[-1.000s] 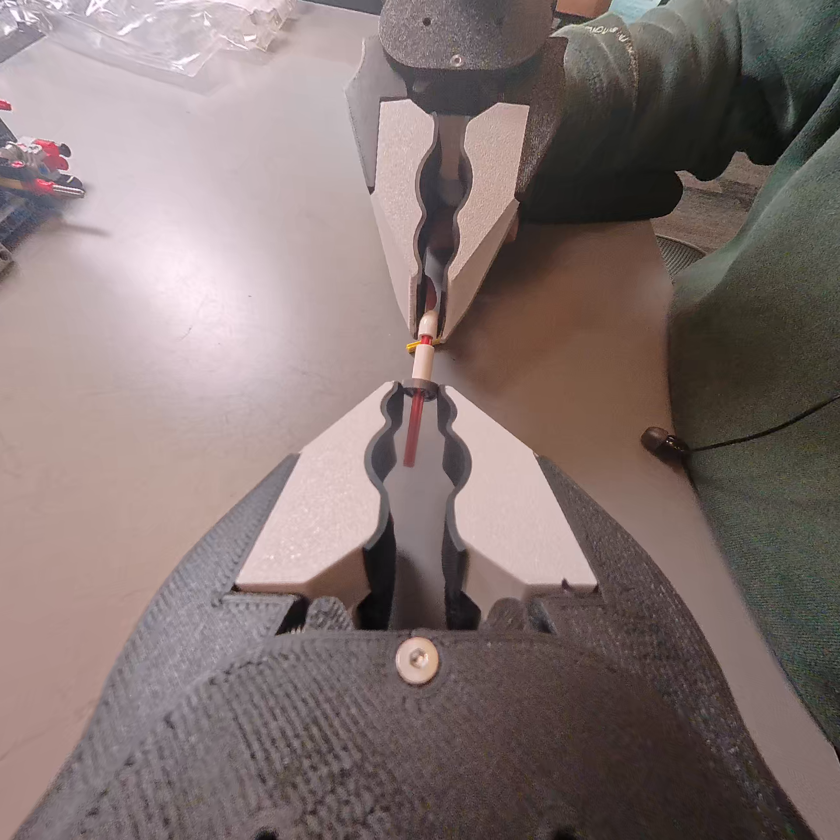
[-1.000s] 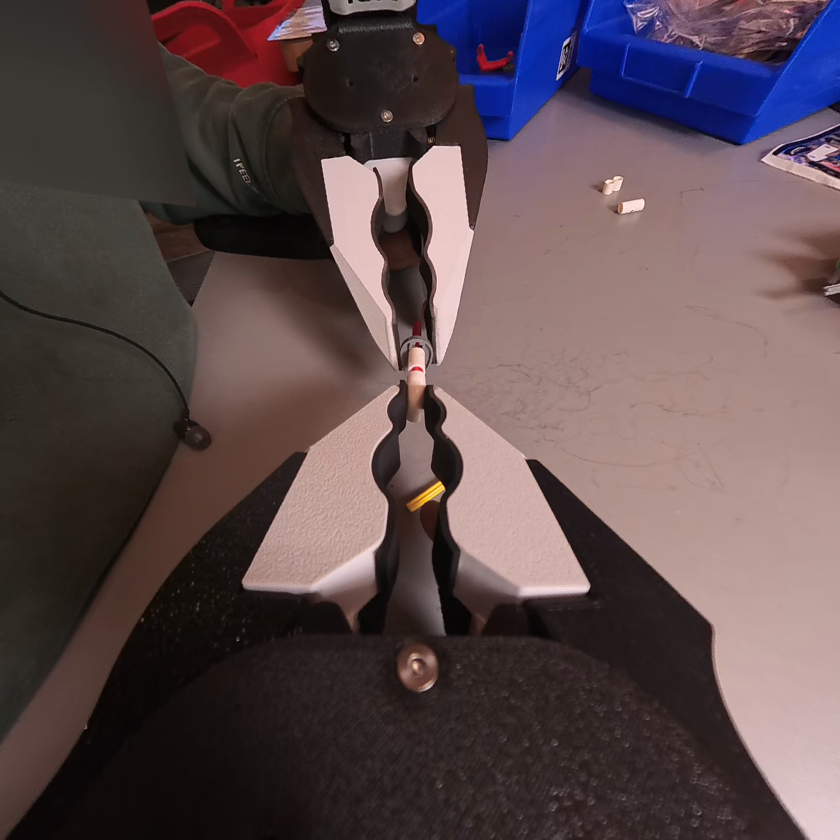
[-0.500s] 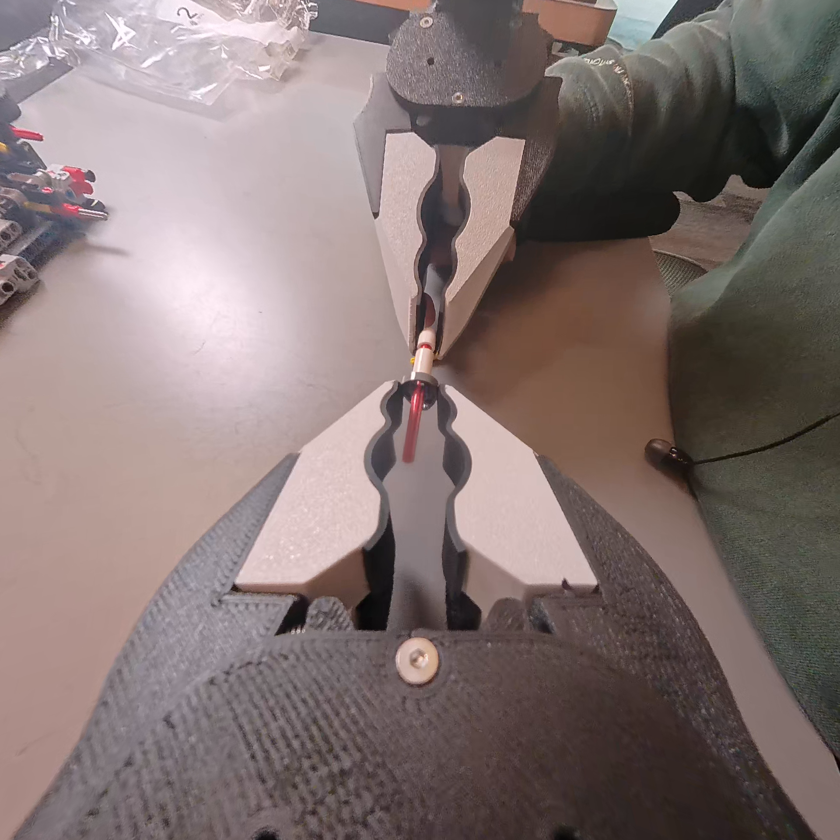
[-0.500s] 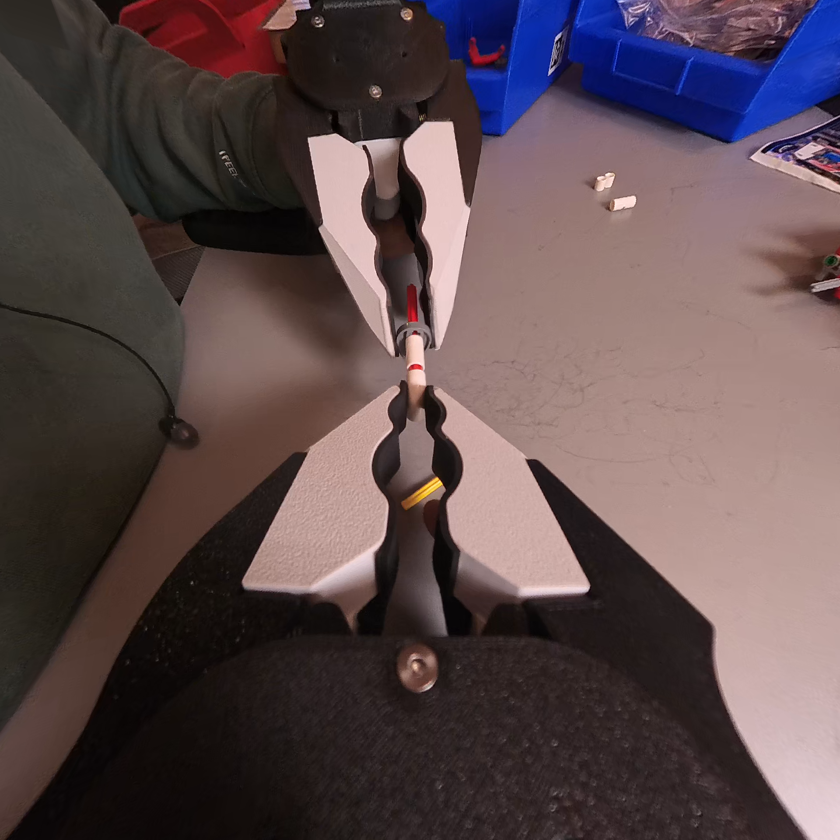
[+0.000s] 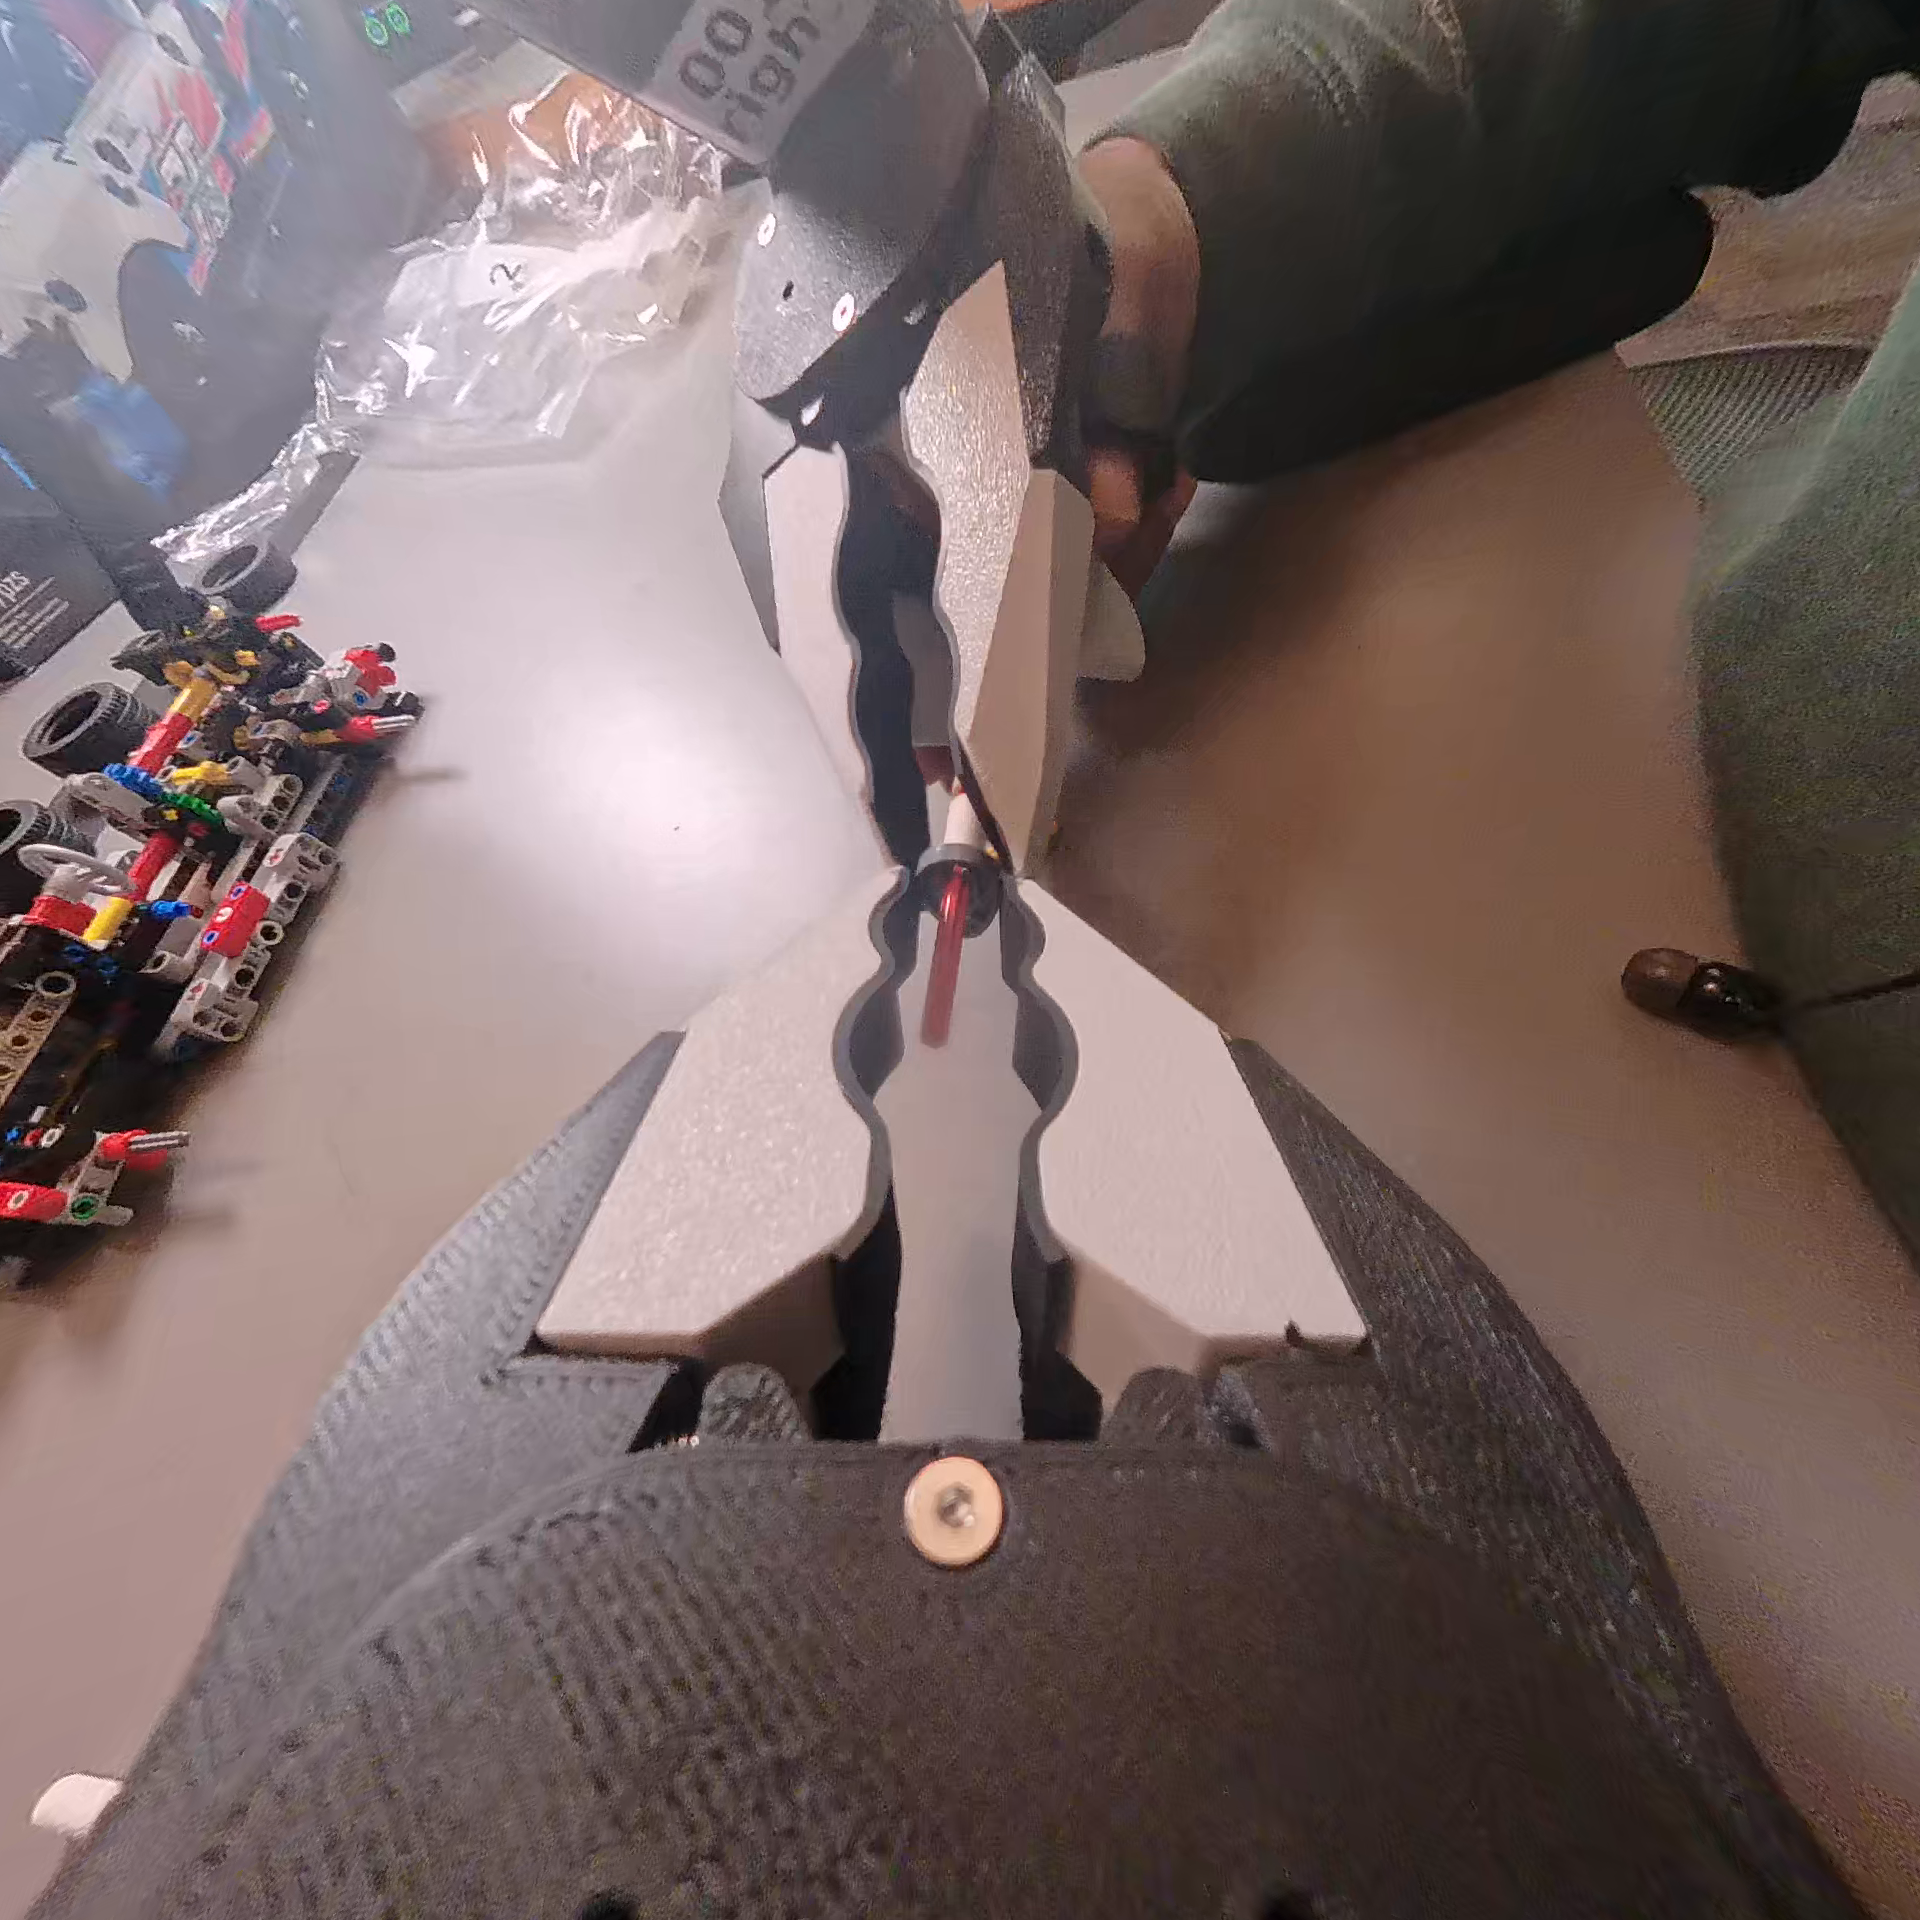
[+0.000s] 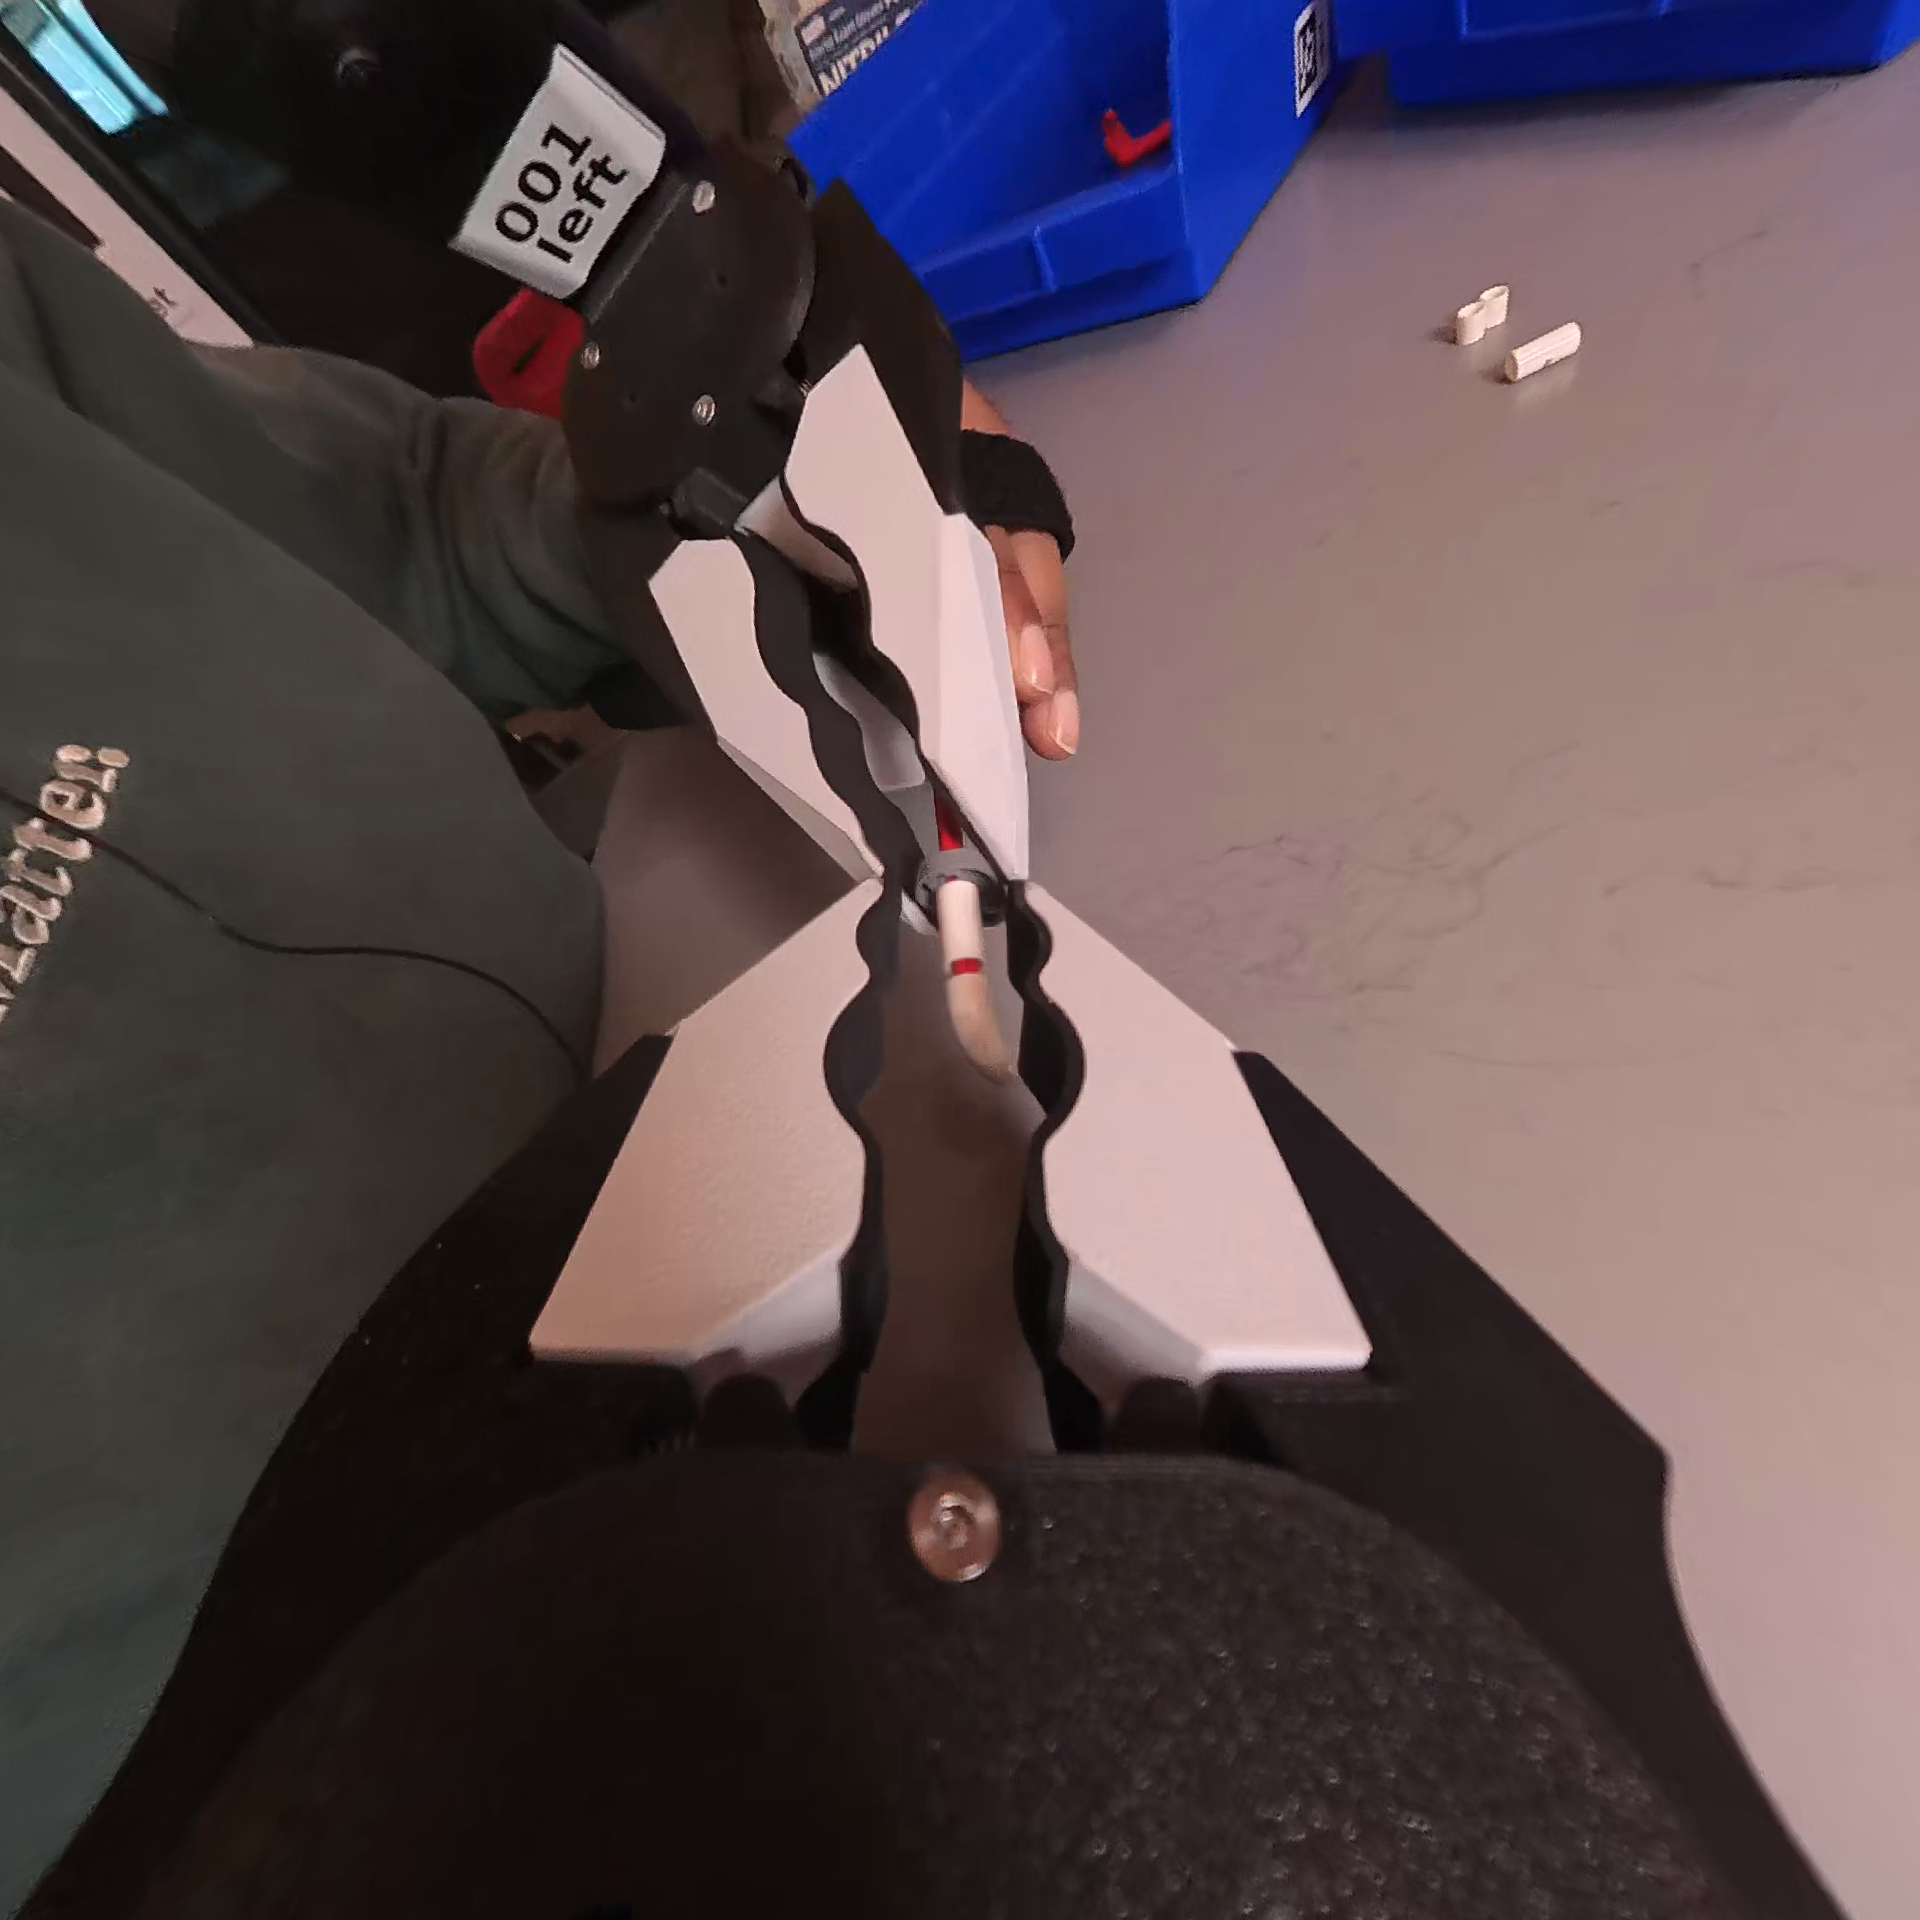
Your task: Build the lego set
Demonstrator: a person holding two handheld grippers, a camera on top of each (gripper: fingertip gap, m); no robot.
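A grey bush (image 5: 951,891) on a red axle (image 5: 943,977) is pinched at centre frame by the left jaws; the right jaws are spread around its white sleeves (image 6: 961,935), tip to tip; the counter (image 5: 520,623) lies below.

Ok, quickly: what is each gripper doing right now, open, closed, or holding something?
Left gripper: jaws closed on a grey ring carrying a red axle.
Right gripper: jaws open around the white sleeve, not pressing it.

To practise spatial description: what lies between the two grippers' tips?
A grey bush on a red axle, with a white sleeve; both wrist views show it.
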